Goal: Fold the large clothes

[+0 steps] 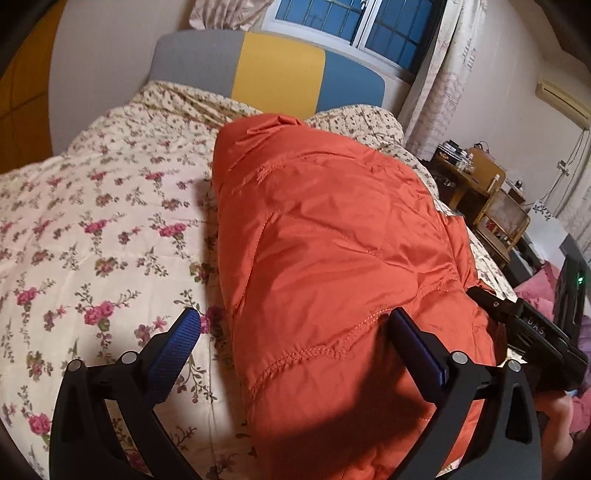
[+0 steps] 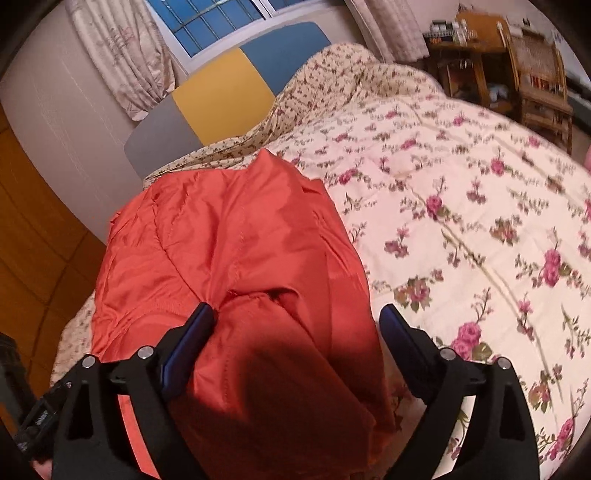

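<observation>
Landmark: I take the orange quilted jacket [image 1: 332, 240] as my reference; it lies folded into a long puffy bundle on the floral bedspread [image 1: 92, 240].

Jacket position: it runs lengthwise up the bed, its far end toward the headboard [image 1: 273, 77] with the grey, yellow and blue panels.

Left gripper [image 1: 295, 328]: I see its jaws spread wide over the jacket's near edge. The left blue pad is off the jacket, over bare bedspread; the right pad sits against or just over the orange cloth, and I cannot tell whether it touches. Nothing is pinched.

Right gripper [image 2: 297, 317]: jaws spread wide across the near end of the jacket. The left pad is against a crease in the cloth; the right pad stands clear of it, beside the jacket's right edge over the bedspread. I see no grip on the cloth.

Other gripper in left view: the black body of the right gripper lies against the jacket's right side.

Beyond the jacket: behind the headboard, a window [image 1: 354, 22] with dark blue panes and pale curtains [image 1: 439, 85].

Right of the jacket: past the bed edge, wooden furniture [image 1: 480, 192] with small items I cannot make out.
</observation>
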{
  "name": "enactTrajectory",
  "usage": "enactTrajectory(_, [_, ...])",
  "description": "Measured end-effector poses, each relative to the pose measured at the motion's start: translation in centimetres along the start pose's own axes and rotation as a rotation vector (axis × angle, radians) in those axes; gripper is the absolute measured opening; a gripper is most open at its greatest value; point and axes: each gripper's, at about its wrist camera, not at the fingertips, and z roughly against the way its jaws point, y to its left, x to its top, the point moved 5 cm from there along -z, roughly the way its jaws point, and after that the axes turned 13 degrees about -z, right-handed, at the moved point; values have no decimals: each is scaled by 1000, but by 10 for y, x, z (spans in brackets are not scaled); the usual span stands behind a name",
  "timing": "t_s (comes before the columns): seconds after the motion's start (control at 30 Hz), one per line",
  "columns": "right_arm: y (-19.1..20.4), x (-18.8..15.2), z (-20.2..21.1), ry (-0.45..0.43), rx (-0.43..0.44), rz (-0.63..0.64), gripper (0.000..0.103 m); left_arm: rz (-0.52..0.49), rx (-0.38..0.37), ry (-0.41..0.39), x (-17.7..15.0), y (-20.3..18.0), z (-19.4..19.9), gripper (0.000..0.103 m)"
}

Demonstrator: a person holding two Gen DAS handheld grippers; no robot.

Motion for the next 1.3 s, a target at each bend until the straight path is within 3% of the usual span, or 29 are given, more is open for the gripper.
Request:
enactTrajectory(0.4, [-14, 6, -24, 204, 95, -64, 100, -2, -106, 52, 4, 8, -14, 100])
enactTrajectory(0.57, [-8, 9, -33, 249, 137, -50, 100, 130, -259, 94, -1, 15, -31, 100])
enactTrajectory(0.63, [-4, 9, -38, 277, 173, -54, 98, 160, -282, 100, -2, 16, -36, 100])
enactTrajectory(0.8, [6, 7, -42, 291, 241, -71, 83, 104, -238, 94, 0, 0, -35, 100])
enactTrajectory(0.93, [14, 4, -28, 219, 262, -24, 72, 11, -174, 45, 7, -15, -20, 85])
enactTrajectory(1.13, [41, -11, -5, 166, 309, 38, 71, -91, -112, -56, 17, -22, 14, 75])
enactTrajectory(1.3, [69, -25, 1, 166, 377, 32, 71, -104, -89, -114, 22, -7, 41, 71])
